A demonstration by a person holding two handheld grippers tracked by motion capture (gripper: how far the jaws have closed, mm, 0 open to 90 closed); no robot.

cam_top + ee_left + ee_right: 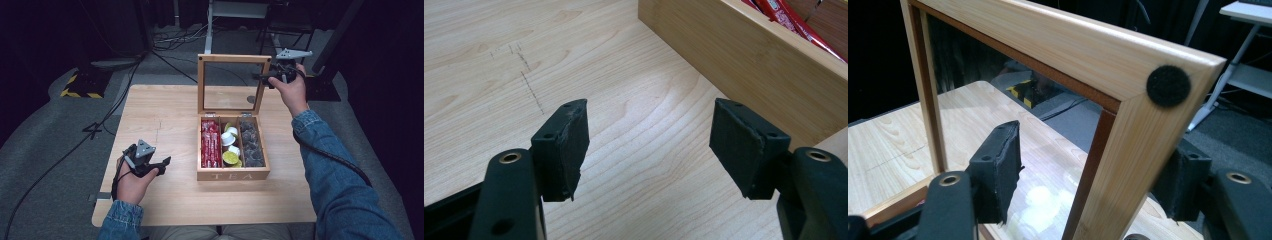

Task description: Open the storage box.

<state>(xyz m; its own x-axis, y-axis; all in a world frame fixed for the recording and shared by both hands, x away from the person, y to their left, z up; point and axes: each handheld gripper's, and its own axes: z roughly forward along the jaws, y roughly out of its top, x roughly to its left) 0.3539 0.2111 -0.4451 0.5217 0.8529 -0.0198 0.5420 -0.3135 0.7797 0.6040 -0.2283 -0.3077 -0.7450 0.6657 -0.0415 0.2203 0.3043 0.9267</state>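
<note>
From the high view, the tea box [233,175] sits on the table [165,115] with its glass-paned lid [233,60] standing upright on its hinges, so the opening looks to me essentially done; your right gripper [266,77] is at the lid's upper right corner, your left gripper [162,162] rests low to the left of the box, well apart from it, holding nothing; inside the box you can see red packets [210,144] in the left compartment, pale and green capsules [230,145] in the middle and dark capsules [251,144] on the right; what is left, I judge, is to let go of the lid and pull your hand clear; in the left gripper view, the left gripper [649,137] has its jaws spread over bare tabletop, with the box's wooden wall [744,55] just ahead to one side and a sliver of red packets [789,20] cut off at the frame edge; in the right gripper view, the right gripper [1088,170] straddles the lid's frame [1118,150] near a black felt dot [1168,86]; the jaws stand wide with a gap showing on the glass side, so the grip seems released; the far pad hides behind the wood, and whether it touches you cannot tell.
</note>
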